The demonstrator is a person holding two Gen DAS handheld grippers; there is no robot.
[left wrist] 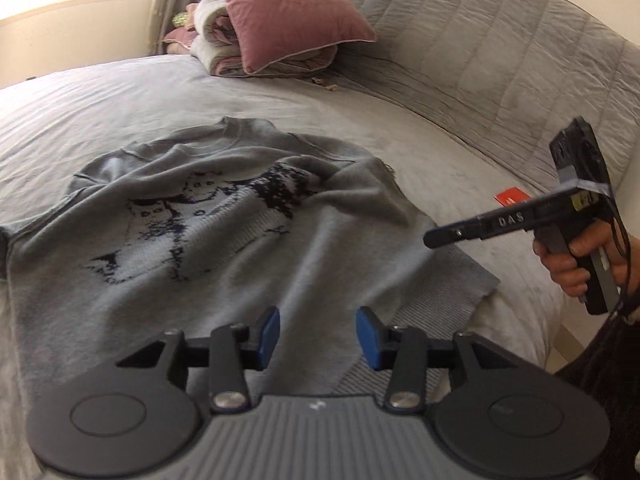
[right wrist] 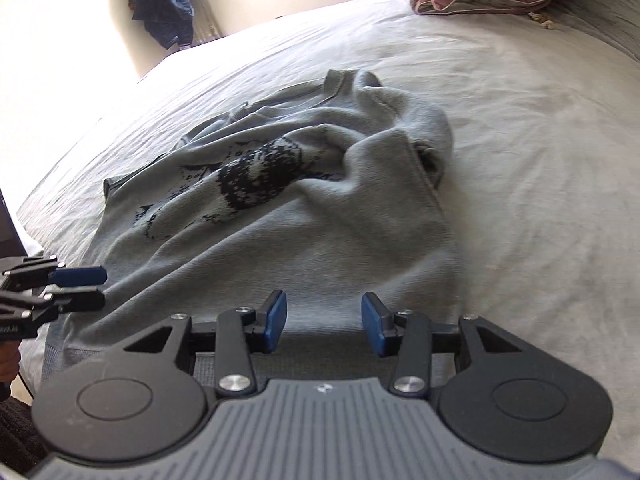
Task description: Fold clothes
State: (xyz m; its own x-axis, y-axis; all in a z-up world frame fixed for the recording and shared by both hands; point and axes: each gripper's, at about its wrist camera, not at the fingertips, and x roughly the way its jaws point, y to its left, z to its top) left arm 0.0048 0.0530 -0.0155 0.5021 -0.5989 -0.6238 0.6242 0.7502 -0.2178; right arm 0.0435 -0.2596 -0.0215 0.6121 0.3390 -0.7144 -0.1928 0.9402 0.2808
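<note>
A grey knitted sweater (left wrist: 200, 240) with a dark and white picture on its front lies rumpled on the bed, collar at the far end and ribbed hem nearest me. My left gripper (left wrist: 319, 338) is open over the hem end, nothing between its blue pads. In the right wrist view the same sweater (right wrist: 300, 220) is bunched, with one sleeve folded in at the right. My right gripper (right wrist: 324, 328) is open above the ribbed hem, pads empty. The left gripper (right wrist: 86, 288) shows at the left edge, and the right gripper (left wrist: 434, 239) shows side-on, held in a hand.
The bed sheet (left wrist: 100, 100) is pale grey and creased. A pink pillow (left wrist: 288, 12) leans on folded bedding (left wrist: 216, 40) at the head, by a quilted grey headboard (left wrist: 500, 60). A small red card (left wrist: 510, 199) lies on the sheet. Dark clothes (right wrist: 168, 0) hang by the wall.
</note>
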